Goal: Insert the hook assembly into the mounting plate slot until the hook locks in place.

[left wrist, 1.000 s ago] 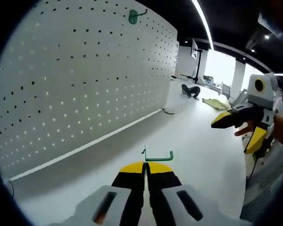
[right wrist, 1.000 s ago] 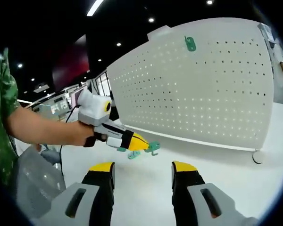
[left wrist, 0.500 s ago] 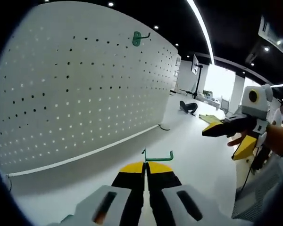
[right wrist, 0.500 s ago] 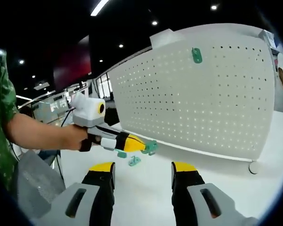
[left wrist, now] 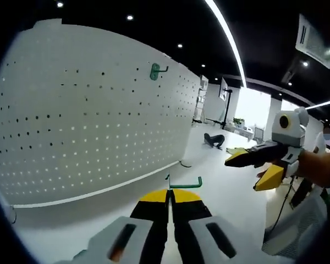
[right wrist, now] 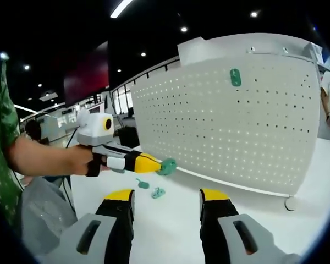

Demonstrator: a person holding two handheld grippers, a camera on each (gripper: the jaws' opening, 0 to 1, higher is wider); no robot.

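Between shut jaws of left gripper (left wrist: pixel 169 193), green hook (left wrist: pixel 186 184); apparently unlabelled.

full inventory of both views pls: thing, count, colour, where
pegboard: 1, white with rows of holes, upright on the white table, spanning both views
mounted hook: 1, green, high on the pegboard
held hook: 1, green, clamped in the left claw's tips, lifted above the table
loose hooks: 2, green, lying on the table near the pegboard's foot, right gripper view
white table: 1, under everything
dark object: 1, far end of the table, too small to identify
left claw: 1, yellow-tipped black jaws, closed on the held hook
right claw: 1, yellow-tipped black jaws, apart, nothing between them
person's arm: forearm with green sleeve, holding the left claw
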